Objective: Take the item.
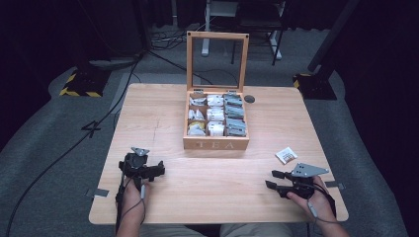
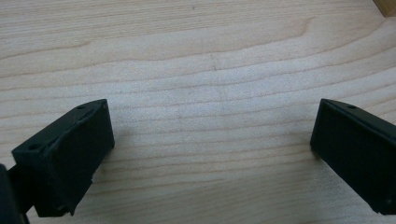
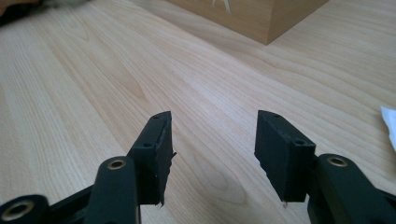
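An open wooden tea box with a raised glass lid stands mid-table, its compartments packed with tea bags. One white tea bag packet lies loose on the table to the right of the box; its edge shows in the right gripper view. My right gripper rests low at the front right, just below that packet, jaws open and bare, pointing left. In its own view the right gripper faces the box corner. My left gripper sits at the front left, open wide over bare wood.
The wooden table has a dark round hole behind the box. Tape strips mark its front edges. Cables and stand bases lie on the grey floor beyond the table.
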Demonstrator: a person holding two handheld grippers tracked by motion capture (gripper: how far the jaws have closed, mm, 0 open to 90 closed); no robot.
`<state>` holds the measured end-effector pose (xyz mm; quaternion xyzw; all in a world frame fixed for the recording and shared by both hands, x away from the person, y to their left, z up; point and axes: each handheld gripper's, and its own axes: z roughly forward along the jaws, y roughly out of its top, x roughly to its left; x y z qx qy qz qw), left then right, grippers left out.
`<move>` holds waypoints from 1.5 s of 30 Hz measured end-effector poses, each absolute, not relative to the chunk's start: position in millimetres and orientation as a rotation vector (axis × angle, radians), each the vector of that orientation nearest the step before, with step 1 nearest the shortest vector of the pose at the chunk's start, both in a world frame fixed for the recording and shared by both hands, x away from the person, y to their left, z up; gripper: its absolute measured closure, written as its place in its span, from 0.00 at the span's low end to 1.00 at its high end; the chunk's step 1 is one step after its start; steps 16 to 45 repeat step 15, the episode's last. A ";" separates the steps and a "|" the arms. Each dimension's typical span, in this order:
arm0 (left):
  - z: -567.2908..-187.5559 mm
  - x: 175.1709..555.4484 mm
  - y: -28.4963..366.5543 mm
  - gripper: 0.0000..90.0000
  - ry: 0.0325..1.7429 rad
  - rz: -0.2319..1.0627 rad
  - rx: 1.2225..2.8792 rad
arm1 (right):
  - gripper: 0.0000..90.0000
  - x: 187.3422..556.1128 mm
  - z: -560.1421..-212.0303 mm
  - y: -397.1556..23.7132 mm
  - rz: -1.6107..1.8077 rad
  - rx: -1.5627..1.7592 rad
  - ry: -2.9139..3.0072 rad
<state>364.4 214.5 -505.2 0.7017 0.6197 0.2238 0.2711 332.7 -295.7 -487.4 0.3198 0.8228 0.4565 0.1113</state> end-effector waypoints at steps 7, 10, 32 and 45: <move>-505.3 364.6 214.2 0.00 1.670 0.602 1.886 | 0.46 333.2 -495.0 -288.2 1.276 0.913 2.452; -505.3 364.6 214.2 0.00 1.670 0.602 1.886 | 0.37 331.9 -500.4 -283.2 1.156 0.917 2.489; -505.3 364.6 214.2 0.00 1.670 0.602 1.886 | 0.23 333.3 -504.1 -278.3 1.105 0.887 2.489; -505.3 364.6 214.2 0.00 1.670 0.602 1.886 | 0.23 333.3 -504.1 -278.3 1.105 0.887 2.489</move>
